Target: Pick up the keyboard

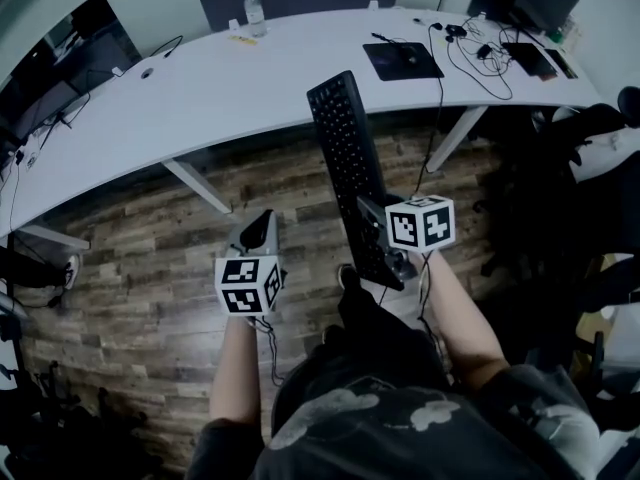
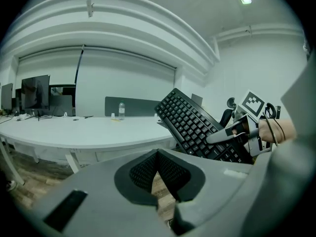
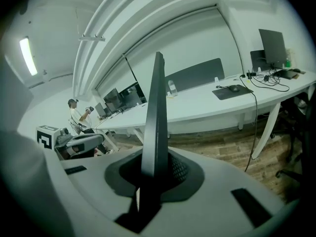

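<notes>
The black keyboard [image 1: 349,168] hangs in the air over the wooden floor, its far end above the desk's near edge. My right gripper [image 1: 385,236] is shut on its near end; in the right gripper view the keyboard [image 3: 155,117] stands edge-on between the jaws. The left gripper view shows the keyboard [image 2: 197,126] at the right with its keys facing the camera, and the right gripper [image 2: 237,135] clamped on it. My left gripper [image 1: 258,231] is shut and empty, to the left of the keyboard; its dark pads [image 2: 158,174] meet with nothing between them.
A long curved white desk [image 1: 210,88] runs across the back with a water bottle [image 1: 254,12], a mouse pad and mouse [image 1: 403,60], cables and a laptop [image 1: 525,8]. Office chairs [image 1: 590,158] stand at the right. A person [image 3: 77,115] stands far off.
</notes>
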